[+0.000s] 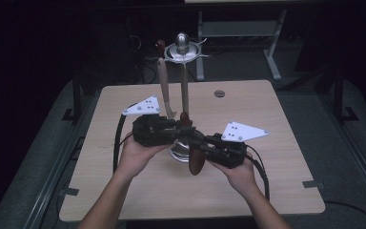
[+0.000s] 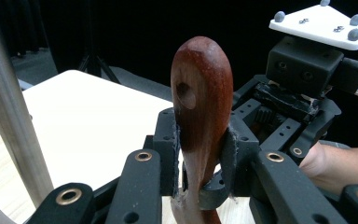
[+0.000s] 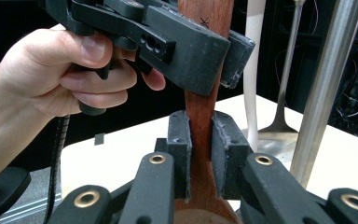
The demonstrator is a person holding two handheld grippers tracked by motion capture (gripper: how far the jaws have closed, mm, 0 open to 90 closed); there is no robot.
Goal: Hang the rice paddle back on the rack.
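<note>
A dark red-brown wooden spoon [image 1: 195,162] is held over the middle of the table, beside the steel utensil stand [image 1: 184,95]. My left gripper [image 1: 181,130] comes in from the left. It is shut on the spoon's neck [image 2: 200,93], below the rounded end with a hole. My right gripper [image 1: 198,143] comes in from the right and is shut on the spoon's shaft [image 3: 200,107]. In the right gripper view the left gripper [image 3: 219,46] clamps the same shaft just above my right gripper [image 3: 200,149]. The spoon's lower part is hidden behind the jaws.
The stand's steel pole [image 3: 326,93] rises just right of the spoon. A pale wooden utensil [image 1: 163,90] and a metal spatula [image 3: 279,121] hang from it. The light wood table [image 1: 124,191] has a round grommet [image 1: 219,93] at the back. Dark floor surrounds the table.
</note>
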